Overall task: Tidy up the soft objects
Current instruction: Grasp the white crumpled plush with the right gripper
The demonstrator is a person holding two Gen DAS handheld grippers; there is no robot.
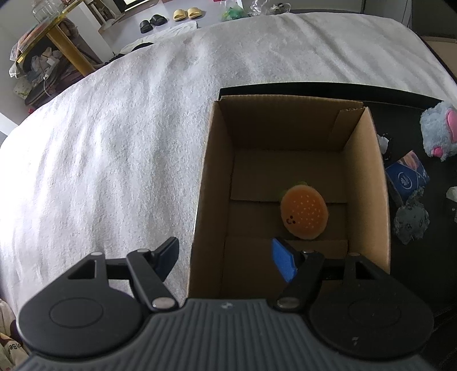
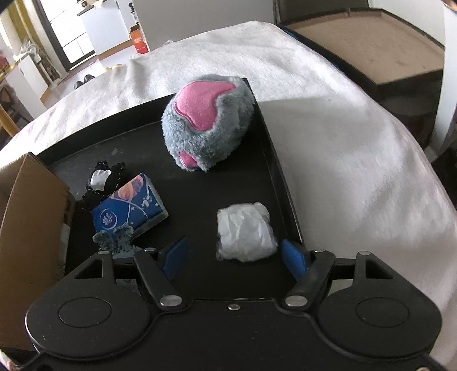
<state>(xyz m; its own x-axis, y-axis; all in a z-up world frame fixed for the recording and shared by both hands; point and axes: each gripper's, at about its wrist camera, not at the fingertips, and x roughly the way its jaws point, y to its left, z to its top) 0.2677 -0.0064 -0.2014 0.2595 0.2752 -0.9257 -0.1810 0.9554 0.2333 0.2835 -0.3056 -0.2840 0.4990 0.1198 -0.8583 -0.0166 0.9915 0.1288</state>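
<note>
An open cardboard box (image 1: 368,171) stands on a black tray and holds an orange burger plush (image 1: 304,214). My left gripper (image 1: 227,261) is open and empty above the box's near left wall. My right gripper (image 2: 234,256) is open over the black tray (image 2: 274,148), its fingers either side of a white plastic-wrapped bundle (image 2: 245,231). A grey and pink plush (image 2: 208,122) lies at the tray's far end. A blue tissue pack (image 2: 130,208), a black and white fabric piece (image 2: 101,179) and a grey fuzzy piece (image 2: 114,239) lie at the tray's left.
The tray rests on a white fluffy blanket (image 1: 114,142). The box wall (image 2: 31,228) borders the tray's left side in the right wrist view. A large brown-topped case (image 2: 371,42) stands beyond the blanket at the right. Slippers (image 1: 171,17) and shelves lie on the floor behind.
</note>
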